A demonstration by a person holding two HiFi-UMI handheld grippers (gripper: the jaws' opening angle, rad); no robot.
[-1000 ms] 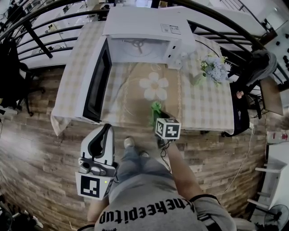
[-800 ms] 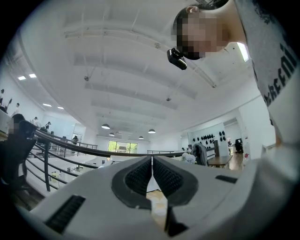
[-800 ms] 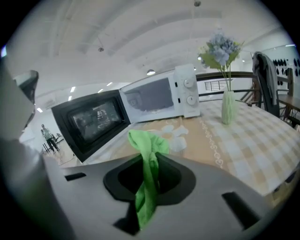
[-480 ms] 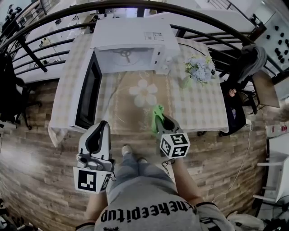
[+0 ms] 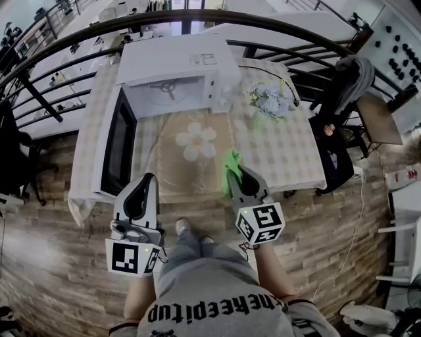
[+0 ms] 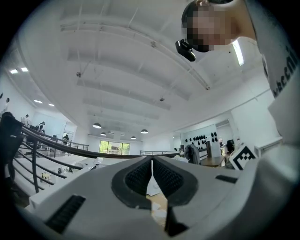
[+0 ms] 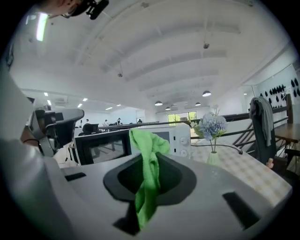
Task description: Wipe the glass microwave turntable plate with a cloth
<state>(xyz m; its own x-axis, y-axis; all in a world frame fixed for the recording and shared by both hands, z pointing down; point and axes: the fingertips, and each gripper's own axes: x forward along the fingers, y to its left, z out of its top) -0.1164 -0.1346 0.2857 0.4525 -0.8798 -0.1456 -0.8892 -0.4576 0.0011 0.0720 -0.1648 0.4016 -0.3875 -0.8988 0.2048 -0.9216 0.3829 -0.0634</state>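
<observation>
A desk (image 5: 289, 164) under a pale checked tablecloth stands on a wood-plank floor (image 5: 52, 250), with a dark curved railing (image 5: 197, 16) running behind it. More desks and ceiling lamps show beyond in a big white hall. On the far part of the desk sits a white microwave (image 5: 177, 59), its door (image 5: 118, 148) swung wide open to the left. A vase of pale blue flowers (image 5: 266, 99) stands just to its right. In front of the oven lies a tan mat (image 5: 217, 174) with a white daisy print. The glass plate (image 5: 196, 142) is hard to make out: only a faint curved rim shows on the mat around the daisy, so it seems to lie flat there. The green cloth (image 5: 231, 162) is pinched in the right gripper (image 5: 237, 174), over the near right part of the mat. In the right gripper view the cloth (image 7: 146, 140) runs lengthwise down the slot between the jaws. Its bunched free end stands out past the tips and points toward the microwave, and a thin tail trails back toward the handle. The left gripper (image 5: 146, 181) hangs over the floor just short of the desk's near edge. It points toward the open door, and its ribbed pads (image 6: 140, 177) are pressed together on nothing.
</observation>
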